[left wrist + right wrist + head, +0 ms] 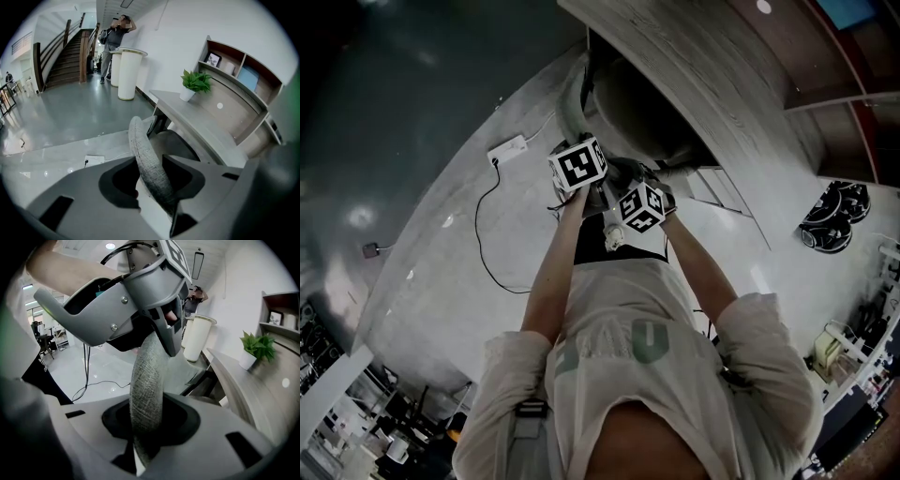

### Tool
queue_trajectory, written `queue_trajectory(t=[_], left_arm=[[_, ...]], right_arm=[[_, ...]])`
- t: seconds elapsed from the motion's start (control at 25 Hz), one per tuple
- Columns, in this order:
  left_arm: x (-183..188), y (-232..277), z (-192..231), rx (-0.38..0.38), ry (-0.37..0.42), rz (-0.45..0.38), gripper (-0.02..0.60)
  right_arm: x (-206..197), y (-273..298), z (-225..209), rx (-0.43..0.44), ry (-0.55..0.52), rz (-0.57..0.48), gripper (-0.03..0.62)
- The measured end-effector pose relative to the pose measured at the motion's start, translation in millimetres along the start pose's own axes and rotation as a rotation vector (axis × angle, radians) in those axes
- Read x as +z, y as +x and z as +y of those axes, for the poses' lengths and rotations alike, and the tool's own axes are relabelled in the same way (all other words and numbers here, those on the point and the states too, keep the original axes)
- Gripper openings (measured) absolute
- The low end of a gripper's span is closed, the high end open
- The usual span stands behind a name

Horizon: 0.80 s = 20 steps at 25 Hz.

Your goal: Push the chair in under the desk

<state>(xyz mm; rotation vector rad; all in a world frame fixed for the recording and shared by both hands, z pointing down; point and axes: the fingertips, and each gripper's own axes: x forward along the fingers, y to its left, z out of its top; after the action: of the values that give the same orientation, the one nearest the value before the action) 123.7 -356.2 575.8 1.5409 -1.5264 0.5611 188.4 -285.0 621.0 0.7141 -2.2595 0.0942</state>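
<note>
The chair stands hard against the curved wood-grain surface, its dark seat reaching in under the surface's edge in the head view. Its grey woven backrest rim runs through both tools. The right hand-held gripper is clenched on that rim, and the fabric fills the space between its jaws. The left hand-held gripper sits just above it on the same rim. There the rim leans against one jaw with a dark gap on the other side, so this gripper seems released rather than grasping, though the angle is poor. In the head view both of the person's forearms stretch forward to the chair, and the two marker cubes lie close together, nearly touching.

On the surface beyond the chair stands a potted plant in a white pot. A curved shelf unit behind it holds a small picture frame. On the pale glossy floor to the person's left lies a white power strip, with a thin black cable trailing from it. Farther off, the left gripper view shows a white round column, a person standing beside it, and a staircase rising along the wall.
</note>
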Motion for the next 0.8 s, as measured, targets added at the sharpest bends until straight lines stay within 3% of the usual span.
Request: queue_trajectory(t=[0.16,0.24,0.36,0.44,0.56,0.8], left_arm=[[-2,-2,0,-0.035,-0.029,-0.008,0.156],[0,-6,0,-0.061,-0.049,-0.025,0.156],[4,-13,-1,-0.079,-0.033,-0.029,0.156],[3,-19,0,-0.098,-0.045,-0.038,0.158],[18,-41,6,-0.109,-0.064,-0.148,0.155],[79,-110,8,-0.128,0.043,-0.408,0.152]], right_arm=[[-2,-1,2,0.051,0.137,0.073,0.114],[1,-3,1,0.066,0.148,0.128,0.126],[5,-8,-1,0.004,0.107,0.159,0.126],[4,-11,-1,-0.034,0.146,0.18,0.126],[4,-13,-2,-0.053,0.188,0.23,0.127],[10,-29,-1,-0.125,0.122,0.263,0.126]])
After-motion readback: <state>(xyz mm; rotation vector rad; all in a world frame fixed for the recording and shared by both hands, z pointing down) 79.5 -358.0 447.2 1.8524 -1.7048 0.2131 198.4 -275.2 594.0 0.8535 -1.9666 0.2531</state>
